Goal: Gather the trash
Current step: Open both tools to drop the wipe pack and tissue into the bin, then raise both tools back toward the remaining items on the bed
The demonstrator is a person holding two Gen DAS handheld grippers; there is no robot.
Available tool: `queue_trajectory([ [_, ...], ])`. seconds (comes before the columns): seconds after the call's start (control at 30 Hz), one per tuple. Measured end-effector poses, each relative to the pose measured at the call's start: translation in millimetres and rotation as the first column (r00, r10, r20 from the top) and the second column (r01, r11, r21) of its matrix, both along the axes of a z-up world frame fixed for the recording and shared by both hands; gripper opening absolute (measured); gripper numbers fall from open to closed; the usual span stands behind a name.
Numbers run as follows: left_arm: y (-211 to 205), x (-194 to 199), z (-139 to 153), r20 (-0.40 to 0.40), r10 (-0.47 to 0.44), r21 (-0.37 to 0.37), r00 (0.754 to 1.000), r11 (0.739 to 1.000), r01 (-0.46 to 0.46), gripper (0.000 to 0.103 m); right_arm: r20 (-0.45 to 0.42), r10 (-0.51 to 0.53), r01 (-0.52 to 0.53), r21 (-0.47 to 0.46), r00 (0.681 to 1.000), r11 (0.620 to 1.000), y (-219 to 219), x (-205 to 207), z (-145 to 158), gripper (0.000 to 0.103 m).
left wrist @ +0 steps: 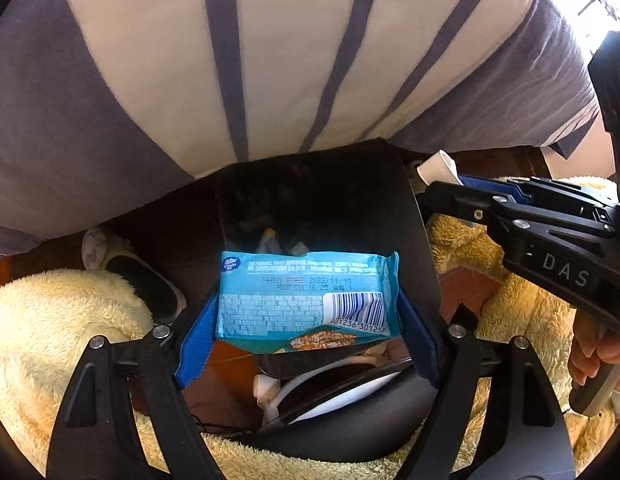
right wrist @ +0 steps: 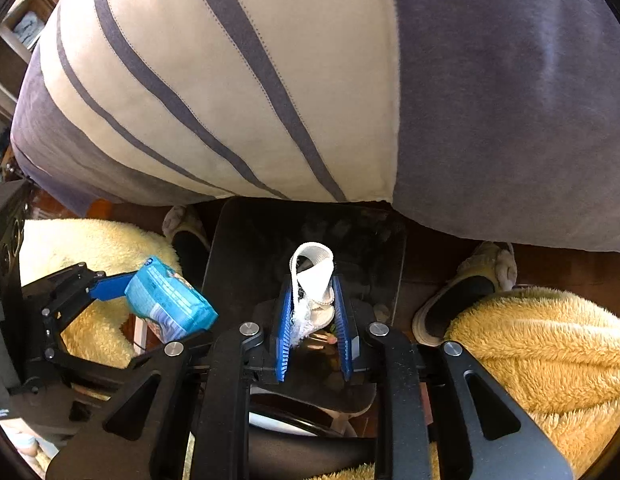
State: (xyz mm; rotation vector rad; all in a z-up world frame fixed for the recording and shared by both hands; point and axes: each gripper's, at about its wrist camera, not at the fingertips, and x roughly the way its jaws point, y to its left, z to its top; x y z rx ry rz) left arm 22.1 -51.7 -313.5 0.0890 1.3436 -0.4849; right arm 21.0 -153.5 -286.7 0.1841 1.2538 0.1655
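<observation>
My left gripper (left wrist: 308,332) is shut on a blue tissue packet (left wrist: 306,296) with a barcode and holds it over the open black trash bin (left wrist: 421,248). The packet also shows in the right wrist view (right wrist: 170,304), at the bin's left rim. My right gripper (right wrist: 313,320) is shut on a crushed white paper cup (right wrist: 313,276) above the same bin (right wrist: 230,256). That cup shows in the left wrist view (left wrist: 437,168) at the bin's right rim. Some scraps lie deep in the bin.
The person's striped shirt (left wrist: 270,60) hangs over the bin. Their fluffy yellow trouser legs (right wrist: 541,344) and slippers (right wrist: 461,288) flank the bin on a dark wood floor. A black chair base (left wrist: 329,420) lies under the grippers.
</observation>
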Motion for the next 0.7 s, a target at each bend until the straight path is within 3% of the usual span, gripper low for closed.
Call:
queue_trajectory([
  [0.03,-1,0,-1,-0.003,0.000,0.000,1.000,1.000,0.000,0.079,-0.001,-0.001,0.001,0.001,1.000,1.000,-1,2,0,0.026],
  [0.1,-1,1,-3,-0.008,0.002,0.003,1.000,1.000,-0.002,0.081,0.002,-0.006,0.006,0.004,1.000,1.000,0,4,-1,0.048],
  [0.27,0,3,-2,0.002,0.000,-0.003,1.000,1.000,0.000,0.096,0.012,-0.028,0.028,0.006,1.000,1.000,-7,6,2,0.050],
  [0.43,-3,1,5,0.017,-0.010,-0.008,1.000,1.000,0.011,0.095,0.031,-0.046,0.047,-0.005,0.998,0.999,-12,6,10,0.070],
  [0.7,2,-1,22,0.055,0.018,-0.024,0.998,1.000,-0.016,0.095,0.080,-0.072,0.075,-0.028,0.994,0.997,-22,1,28,0.088],
])
